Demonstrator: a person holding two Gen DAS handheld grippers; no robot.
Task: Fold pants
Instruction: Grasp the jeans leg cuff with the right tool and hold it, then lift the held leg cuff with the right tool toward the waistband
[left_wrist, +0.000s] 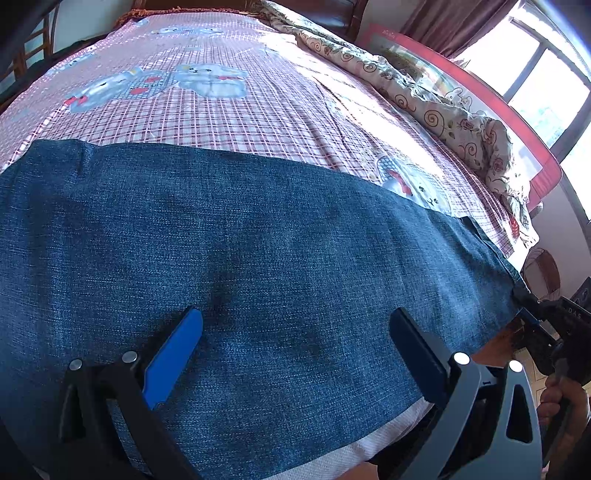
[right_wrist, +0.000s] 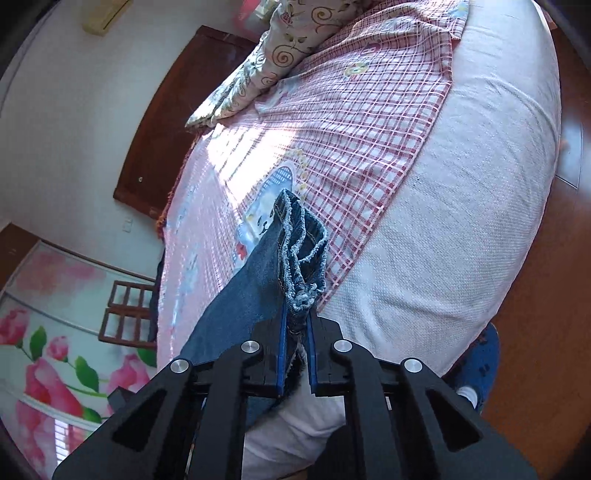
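Observation:
Blue denim pants lie spread across the near part of the bed, running left to right. My left gripper is open, its blue-padded fingers spread just above the denim near the bed's front edge. My right gripper is shut on the frayed hem end of the pants, holding it bunched and slightly lifted over the bed. That gripper also shows at the right edge of the left wrist view, at the pants' right end.
The bed has a pink checked sheet with bear prints over a white mattress. A rumpled floral quilt lies along the far right side by a red bed rail. A dark wooden headboard and a wooden chair stand beyond.

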